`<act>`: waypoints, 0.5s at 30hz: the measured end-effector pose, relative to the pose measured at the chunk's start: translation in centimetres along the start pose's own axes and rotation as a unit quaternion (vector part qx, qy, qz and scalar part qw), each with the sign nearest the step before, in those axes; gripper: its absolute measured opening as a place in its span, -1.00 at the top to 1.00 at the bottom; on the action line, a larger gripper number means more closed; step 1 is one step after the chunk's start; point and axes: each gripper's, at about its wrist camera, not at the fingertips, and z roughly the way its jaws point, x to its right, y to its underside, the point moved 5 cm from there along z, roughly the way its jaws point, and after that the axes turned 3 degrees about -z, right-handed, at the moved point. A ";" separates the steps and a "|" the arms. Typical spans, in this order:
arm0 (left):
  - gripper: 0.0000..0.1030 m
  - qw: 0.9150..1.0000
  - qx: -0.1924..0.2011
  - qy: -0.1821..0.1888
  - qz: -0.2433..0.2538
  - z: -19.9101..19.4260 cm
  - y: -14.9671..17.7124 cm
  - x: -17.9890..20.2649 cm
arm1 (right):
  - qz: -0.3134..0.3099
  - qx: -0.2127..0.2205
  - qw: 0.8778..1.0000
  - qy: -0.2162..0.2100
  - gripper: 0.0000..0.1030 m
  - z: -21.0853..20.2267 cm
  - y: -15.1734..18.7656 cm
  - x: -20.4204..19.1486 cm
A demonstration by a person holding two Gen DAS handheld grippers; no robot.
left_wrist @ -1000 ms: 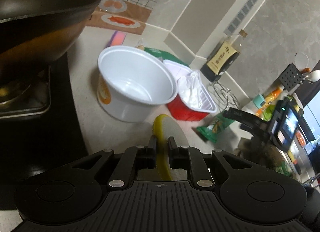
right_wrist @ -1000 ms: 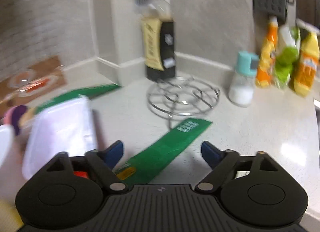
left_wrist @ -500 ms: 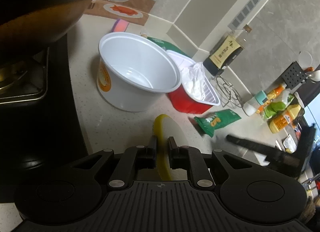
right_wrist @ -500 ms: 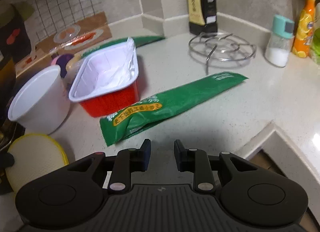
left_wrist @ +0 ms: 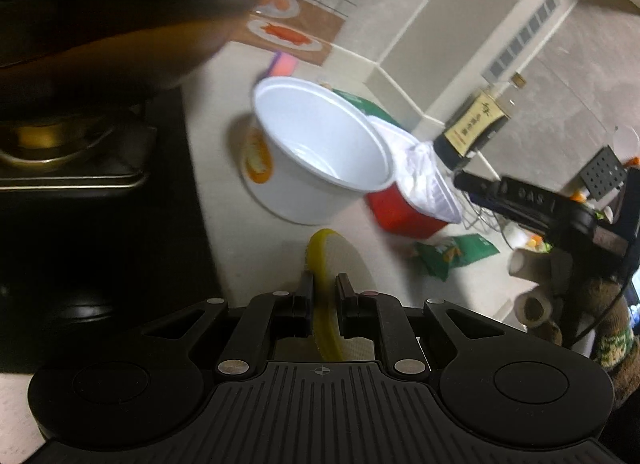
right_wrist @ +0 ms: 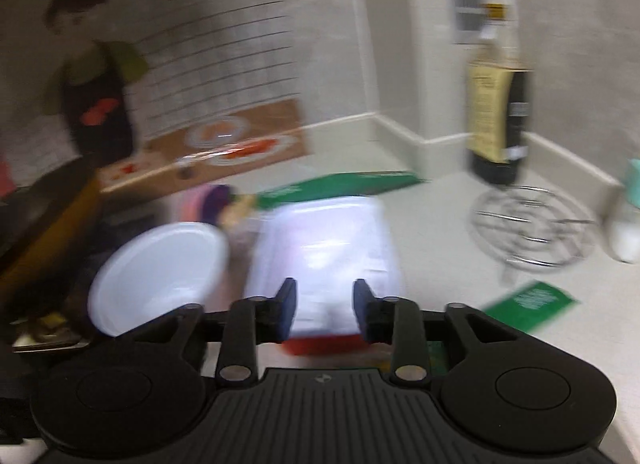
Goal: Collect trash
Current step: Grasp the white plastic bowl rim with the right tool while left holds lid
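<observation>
left hand-held gripper (left_wrist: 323, 291): clamped on the yellow-rimmed lid (left_wrist: 335, 264), near edge of the desk (left_wrist: 224, 167) | right hand-held gripper (right_wrist: 323, 306): fingers partly apart, holding nothing, over the red tray (right_wrist: 324, 240) | white bowl (left_wrist: 316, 151): left of tray, touching it | green wrapper (left_wrist: 452, 252): right of lid
</observation>
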 end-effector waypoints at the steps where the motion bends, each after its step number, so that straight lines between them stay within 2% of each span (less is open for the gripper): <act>1: 0.71 1.000 0.002 -0.003 -0.003 -0.2 0.0 -0.2 | -0.003 0.000 1.000 -0.014 0.15 0.4 -0.2 -0.7; 3: 0.71 1.000 0.005 -0.009 -0.007 -0.7 0.1 -0.6 | -0.017 -0.001 1.000 -0.017 0.14 1.7 -0.6 -2.2; 5: 0.71 1.000 0.009 -0.012 -0.011 -1.3 0.3 -0.9 | -0.032 0.004 0.999 0.021 0.14 3.2 -1.0 -3.0; 6: 0.71 1.000 0.010 -0.013 -0.014 -1.5 0.3 -1.0 | -0.031 0.005 0.999 0.027 0.14 3.8 -1.3 -3.1; 7: 0.71 1.000 0.012 -0.015 -0.016 -1.6 0.4 -1.1 | -0.017 -0.002 1.000 0.012 0.14 4.3 -1.6 -3.1; 10: 0.71 0.999 0.013 -0.020 -0.024 -1.8 0.5 -1.6 | 0.031 -0.018 0.997 -0.068 0.14 4.9 -2.3 -3.7; 12: 0.71 0.999 0.012 -0.022 -0.026 -2.0 0.7 -1.8 | 0.033 -0.020 0.996 -0.076 0.14 5.3 -2.3 -4.6; 15: 0.71 0.999 0.012 -0.022 -0.021 -2.2 0.8 -1.7 | 0.020 -0.043 0.997 -0.055 0.14 6.9 -1.8 -5.8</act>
